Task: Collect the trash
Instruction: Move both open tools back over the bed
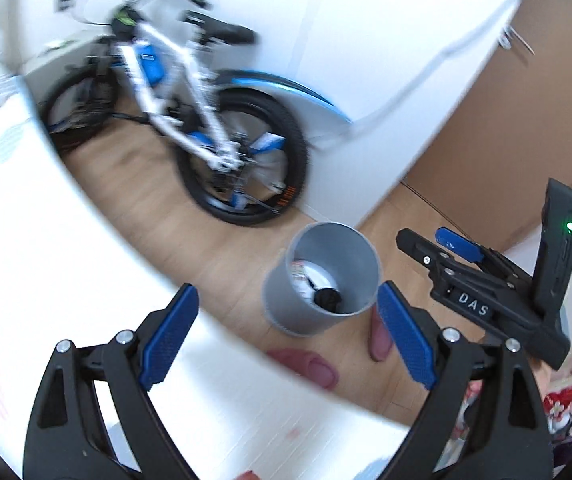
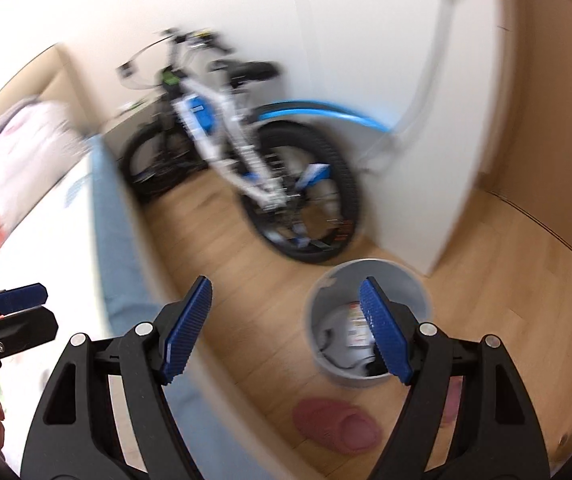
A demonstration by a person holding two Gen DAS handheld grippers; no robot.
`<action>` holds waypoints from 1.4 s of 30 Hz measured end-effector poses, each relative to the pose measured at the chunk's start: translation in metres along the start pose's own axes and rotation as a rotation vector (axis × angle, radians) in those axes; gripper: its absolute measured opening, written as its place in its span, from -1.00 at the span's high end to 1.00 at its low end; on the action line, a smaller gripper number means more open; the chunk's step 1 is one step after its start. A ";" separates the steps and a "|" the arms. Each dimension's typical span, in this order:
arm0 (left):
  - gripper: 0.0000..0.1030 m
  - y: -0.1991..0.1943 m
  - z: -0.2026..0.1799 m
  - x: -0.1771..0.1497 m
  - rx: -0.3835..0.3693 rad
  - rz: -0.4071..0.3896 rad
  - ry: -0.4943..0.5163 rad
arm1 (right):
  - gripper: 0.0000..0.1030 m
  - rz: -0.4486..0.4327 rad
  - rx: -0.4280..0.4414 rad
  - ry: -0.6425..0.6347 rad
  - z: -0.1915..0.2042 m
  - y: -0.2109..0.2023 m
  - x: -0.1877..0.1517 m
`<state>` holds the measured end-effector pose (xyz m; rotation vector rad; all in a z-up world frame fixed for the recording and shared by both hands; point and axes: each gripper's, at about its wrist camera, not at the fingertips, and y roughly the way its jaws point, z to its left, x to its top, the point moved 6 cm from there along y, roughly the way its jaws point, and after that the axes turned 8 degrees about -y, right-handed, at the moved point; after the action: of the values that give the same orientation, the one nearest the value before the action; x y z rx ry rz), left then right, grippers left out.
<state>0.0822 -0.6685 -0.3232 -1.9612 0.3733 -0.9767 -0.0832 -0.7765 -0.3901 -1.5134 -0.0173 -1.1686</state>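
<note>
Bin [image 2: 368, 312] grey, round, trash inside; both grippers' jaws released, empty.

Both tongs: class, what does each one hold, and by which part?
Nothing. The left tongs and right tongs stand open and empty above the grey bin.

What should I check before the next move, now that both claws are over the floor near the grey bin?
1. Left claw empty: ok, jaws wide apart, nothing between them.
2. Right claw empty: ok, jaws wide, nothing between them.
3. Grey bin upright on the wooden floor: ok.
4. Trash inside the bin: ok, a printed wrapper and a dark item lie at the bottom.
5. More trash left to collect: cannot tell, both views are blurred.
6. Obstacles near the bin: not ok, pink slipper lies close in front, bicycle stands behind.
</note>
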 end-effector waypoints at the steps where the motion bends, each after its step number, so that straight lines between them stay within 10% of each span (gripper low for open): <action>1: -0.76 -0.014 0.012 -0.003 0.027 -0.019 -0.020 | -0.42 0.001 0.019 -0.036 0.018 -0.005 0.004; 11: -0.76 -0.179 0.156 -0.062 0.243 -0.197 -0.335 | -0.46 -0.020 0.287 -0.319 0.216 -0.069 0.017; 27: -0.76 -0.417 0.325 -0.260 0.589 -0.377 -0.709 | -0.50 -0.007 0.704 -0.698 0.515 -0.205 -0.067; 42: -0.76 -0.528 0.421 -0.380 0.755 -0.452 -0.875 | -0.49 0.004 0.864 -0.902 0.705 -0.267 -0.156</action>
<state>0.0970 0.0967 -0.2005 -1.5638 -0.8424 -0.3305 0.1314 -0.0675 -0.1795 -1.1071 -0.9920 -0.2821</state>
